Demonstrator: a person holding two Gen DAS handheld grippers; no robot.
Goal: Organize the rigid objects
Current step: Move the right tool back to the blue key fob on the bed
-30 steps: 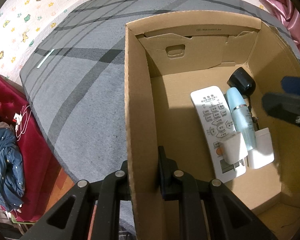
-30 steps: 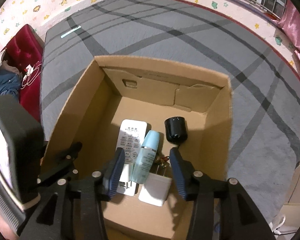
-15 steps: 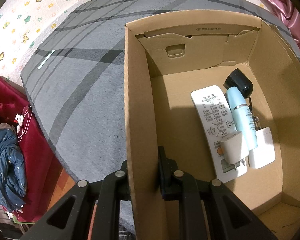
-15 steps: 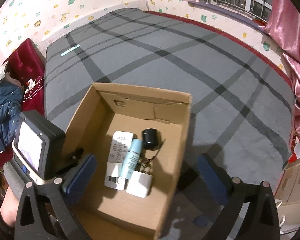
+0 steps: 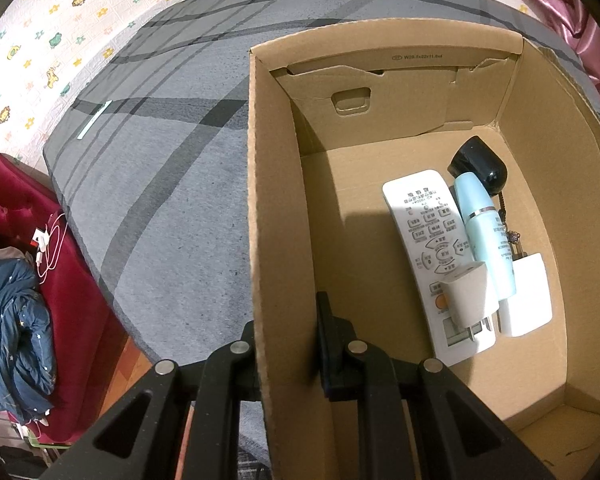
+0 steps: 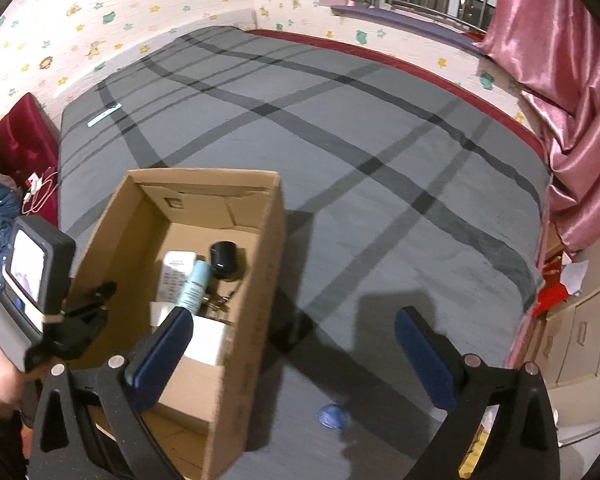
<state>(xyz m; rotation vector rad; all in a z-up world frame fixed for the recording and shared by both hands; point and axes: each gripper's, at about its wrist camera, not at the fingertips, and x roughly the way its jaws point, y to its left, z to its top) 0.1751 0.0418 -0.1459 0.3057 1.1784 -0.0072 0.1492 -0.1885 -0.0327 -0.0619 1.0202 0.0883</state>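
Observation:
An open cardboard box [image 5: 280,216] stands on the grey carpet. Inside lie a white remote [image 5: 428,240], a pale blue bottle [image 5: 486,236], a black round object [image 5: 480,164] and two white chargers [image 5: 470,296]. My left gripper [image 5: 288,340] is shut on the box's left wall, one finger inside and one outside. The box also shows in the right wrist view [image 6: 256,288]. My right gripper [image 6: 292,344] is open and empty, raised above and to the right of the box.
A small blue ball [image 6: 332,416] lies on the grey striped carpet [image 6: 360,160] near the box. A red cushion [image 5: 68,300] with a blue jacket [image 5: 12,340] is to the left. Pink curtains [image 6: 580,120] and cabinets are on the right.
My right gripper has opened wide and pulled up and back out of the box, swinging to the right. The left gripper and the box have stayed still.

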